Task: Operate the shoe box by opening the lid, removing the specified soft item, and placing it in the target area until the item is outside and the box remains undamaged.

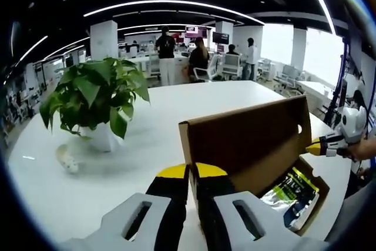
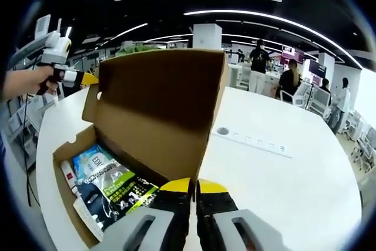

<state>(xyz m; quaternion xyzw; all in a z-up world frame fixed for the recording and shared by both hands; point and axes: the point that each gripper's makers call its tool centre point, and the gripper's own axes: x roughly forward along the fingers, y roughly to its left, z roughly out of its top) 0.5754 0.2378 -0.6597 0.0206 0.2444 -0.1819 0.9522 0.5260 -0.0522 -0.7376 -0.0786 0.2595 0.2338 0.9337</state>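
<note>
On the white table (image 2: 282, 168), both grippers' fingers clamp the shoe box (image 2: 76, 163) lid (image 2: 158, 110), soft packet (image 2: 111, 186) lying inside below.

Round white table (image 1: 176, 110) bearing a leafy potted plant (image 1: 94, 101) with a small pale object (image 1: 66, 158) beside it, and an inset socket strip (image 2: 252, 141); people (image 1: 166, 54) standing behind.

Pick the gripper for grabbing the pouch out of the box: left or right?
Right, probably. The right gripper grips the lid on its inner side, with the pouch just beside its jaws. The left gripper is behind the lid and can hold it open.
</note>
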